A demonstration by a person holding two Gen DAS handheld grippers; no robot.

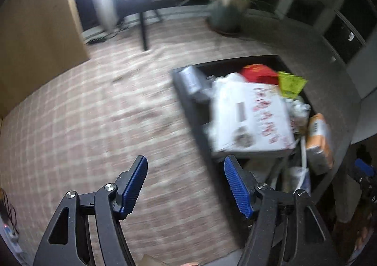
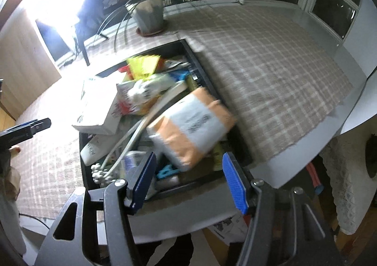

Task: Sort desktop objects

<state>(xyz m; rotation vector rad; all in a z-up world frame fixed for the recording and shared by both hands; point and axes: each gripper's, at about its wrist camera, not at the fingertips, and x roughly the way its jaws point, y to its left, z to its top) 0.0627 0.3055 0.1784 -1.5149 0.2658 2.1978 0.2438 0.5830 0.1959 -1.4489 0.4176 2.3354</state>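
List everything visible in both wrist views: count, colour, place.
tray: 1, black, on the checked cloth, heaped with clutter
box: 1, white with red print, on the heap, left side
packet: 1, orange and white, on the heap, right side
wrapper: 1, yellow-green, far end of tray
cable: 1, white, near end of tray
potted plant: 1, grey pot, beyond the tray
tablecloth: 1, beige checked, over the table
left gripper: 1, black, blue pads, open, empty
right gripper: 1, same, open, empty

Motion blur smears the white box's [image 1: 252, 117] red lettering.
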